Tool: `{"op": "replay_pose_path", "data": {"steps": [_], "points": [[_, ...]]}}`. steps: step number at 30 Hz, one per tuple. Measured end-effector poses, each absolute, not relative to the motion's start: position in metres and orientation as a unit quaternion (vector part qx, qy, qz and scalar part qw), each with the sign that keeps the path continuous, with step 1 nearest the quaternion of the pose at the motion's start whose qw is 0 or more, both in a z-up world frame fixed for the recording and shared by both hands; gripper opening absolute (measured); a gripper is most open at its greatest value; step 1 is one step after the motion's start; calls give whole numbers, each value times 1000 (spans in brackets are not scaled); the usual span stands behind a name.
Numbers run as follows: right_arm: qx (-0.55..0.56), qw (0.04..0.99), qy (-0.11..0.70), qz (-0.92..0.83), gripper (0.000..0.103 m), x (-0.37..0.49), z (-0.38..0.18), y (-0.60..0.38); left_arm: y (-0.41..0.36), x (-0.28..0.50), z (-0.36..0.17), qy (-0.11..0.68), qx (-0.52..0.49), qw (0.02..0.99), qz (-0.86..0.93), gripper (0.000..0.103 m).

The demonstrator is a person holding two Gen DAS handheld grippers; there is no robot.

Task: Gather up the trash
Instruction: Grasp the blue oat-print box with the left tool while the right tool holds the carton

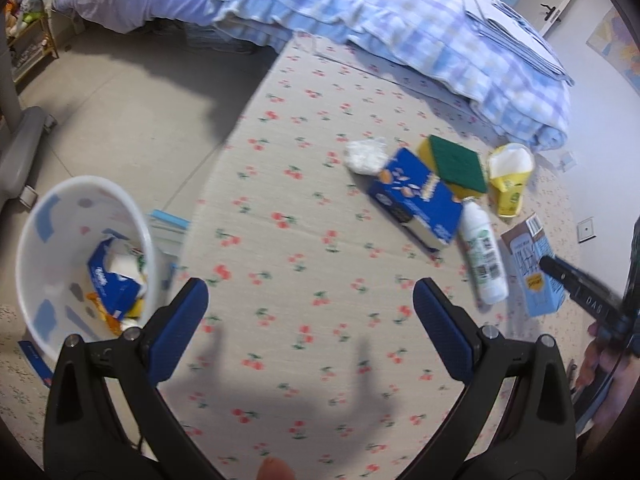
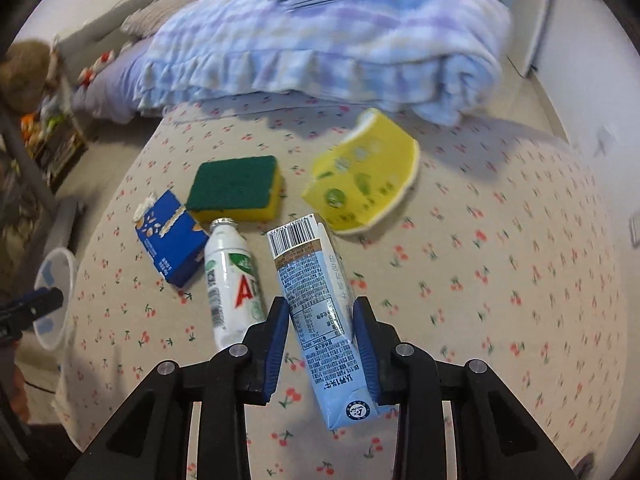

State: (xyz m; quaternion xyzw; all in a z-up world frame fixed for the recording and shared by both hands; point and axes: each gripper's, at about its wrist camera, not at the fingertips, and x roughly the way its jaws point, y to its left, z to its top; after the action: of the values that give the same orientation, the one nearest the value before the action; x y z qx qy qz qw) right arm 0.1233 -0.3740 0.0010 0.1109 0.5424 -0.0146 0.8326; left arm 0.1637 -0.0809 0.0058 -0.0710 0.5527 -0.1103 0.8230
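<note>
My left gripper [image 1: 310,296] is open and empty above the cherry-print mat, with the white trash bin [image 1: 48,216] at its left holding a blue pack and wrappers. My right gripper [image 2: 322,310] is shut on a light-blue milk carton [image 2: 316,300], also seen in the left wrist view [image 1: 534,268]. On the mat lie a white bottle [image 2: 230,276], a blue box [image 2: 170,240], a green-and-yellow sponge [image 2: 236,186], a yellow paper cup [image 2: 360,178] and a crumpled white tissue [image 1: 364,154].
A folded blue checked quilt [image 2: 332,40] lies on the far side of the mat. Grey floor [image 1: 132,96] and a chair base [image 1: 24,144] are at the left, and a shelf with toys [image 1: 24,20] stands at the far left.
</note>
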Motion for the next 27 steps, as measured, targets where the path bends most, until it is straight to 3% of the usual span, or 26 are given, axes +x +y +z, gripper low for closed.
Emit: {"op": "replay_pose_path", "data": {"steps": [15, 19, 27], "points": [[170, 822, 542, -38, 35, 99, -19, -416, -169, 188, -11, 534, -143, 830, -71, 100], [177, 822, 540, -25, 35, 100, -22, -418, -188, 198, -24, 530, -143, 834, -51, 92], [181, 821, 541, -13, 38, 97, -23, -424, -200, 216, -40, 517, -161, 841, -16, 91]]}}
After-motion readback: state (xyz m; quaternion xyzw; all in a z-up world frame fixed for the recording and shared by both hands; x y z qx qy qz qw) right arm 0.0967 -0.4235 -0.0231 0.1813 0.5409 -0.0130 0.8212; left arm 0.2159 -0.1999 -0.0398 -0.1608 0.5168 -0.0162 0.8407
